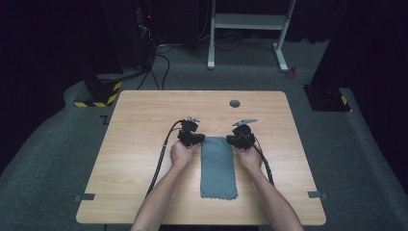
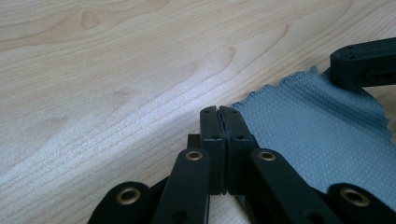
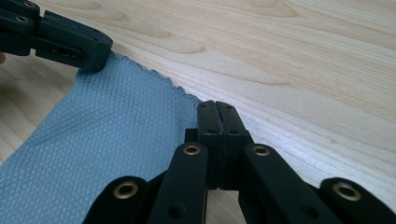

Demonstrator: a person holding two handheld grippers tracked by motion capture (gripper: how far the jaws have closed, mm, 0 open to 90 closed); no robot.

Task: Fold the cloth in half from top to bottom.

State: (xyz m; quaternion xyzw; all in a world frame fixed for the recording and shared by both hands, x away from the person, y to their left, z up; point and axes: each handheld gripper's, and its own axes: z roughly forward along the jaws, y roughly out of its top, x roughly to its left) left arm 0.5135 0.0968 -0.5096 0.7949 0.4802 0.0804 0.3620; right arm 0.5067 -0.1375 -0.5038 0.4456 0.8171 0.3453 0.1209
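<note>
Both grippers, left [image 1: 191,138] and right [image 1: 240,139], jaws together, flank the cloth's [image 1: 218,166] far corners on bare table [image 1: 144,125].

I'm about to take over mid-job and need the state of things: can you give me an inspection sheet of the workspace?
Surface: light wooden table, round grommet near the far edge.
Job's things: grey-blue cloth lying flat, long side running away from the person.
Clutter: nothing seen.
Grippers: left gripper at the cloth's far left corner, jaws together; right gripper at the far right corner, jaws together. Whether either pinches the fabric cannot be told.
Cables: a black cable trails back from each gripper.
Surroundings: grey floor, white frame, striped block, dark backdrop.
</note>
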